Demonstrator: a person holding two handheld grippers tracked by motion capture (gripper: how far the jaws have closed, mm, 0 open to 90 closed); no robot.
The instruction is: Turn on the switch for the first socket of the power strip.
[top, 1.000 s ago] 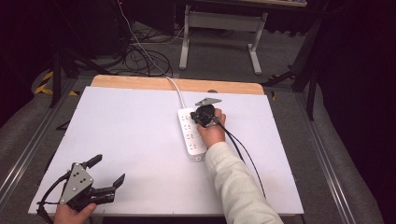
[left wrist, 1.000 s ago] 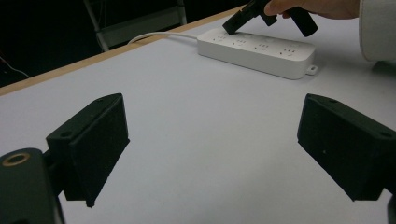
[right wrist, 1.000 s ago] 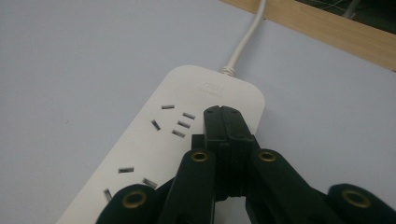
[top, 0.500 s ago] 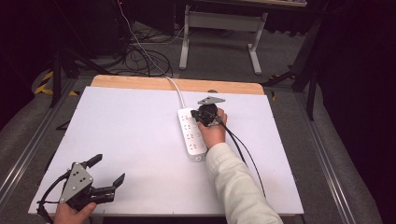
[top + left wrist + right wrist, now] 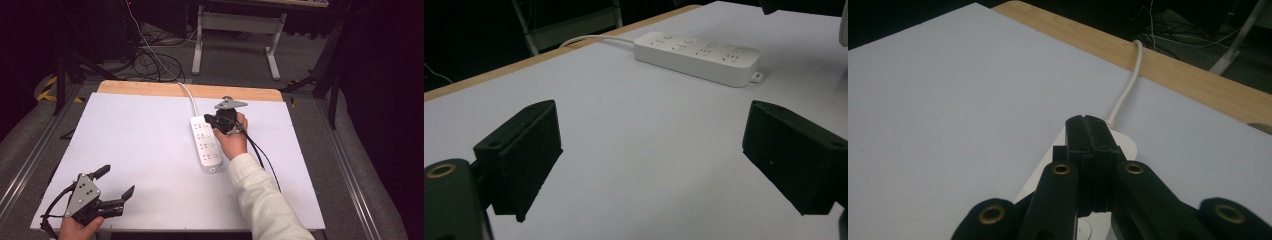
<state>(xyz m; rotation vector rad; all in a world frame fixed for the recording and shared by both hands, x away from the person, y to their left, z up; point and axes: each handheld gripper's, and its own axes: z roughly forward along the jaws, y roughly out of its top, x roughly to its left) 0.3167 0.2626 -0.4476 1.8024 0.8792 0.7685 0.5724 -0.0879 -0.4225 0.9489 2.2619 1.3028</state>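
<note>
A white power strip (image 5: 206, 142) lies near the middle of the white table top, its white cord (image 5: 187, 95) running off the far edge. My right gripper (image 5: 210, 120) is shut with nothing between its jaws, and its tip hangs over the strip's far end (image 5: 1120, 142). In the right gripper view the two jaws press together (image 5: 1087, 131) just above the strip's cord end. My left gripper (image 5: 116, 182) rests at the near left corner of the table, jaws wide open and empty. From the left gripper view the strip (image 5: 696, 56) lies far ahead, past both fingers (image 5: 521, 152).
The white board (image 5: 140, 150) covers the table, with a wooden strip (image 5: 150, 89) along its far edge. Black cables (image 5: 145, 62) lie on the floor beyond the table, next to a grey stand (image 5: 235, 30). The right gripper's black cable (image 5: 262, 160) trails over the table.
</note>
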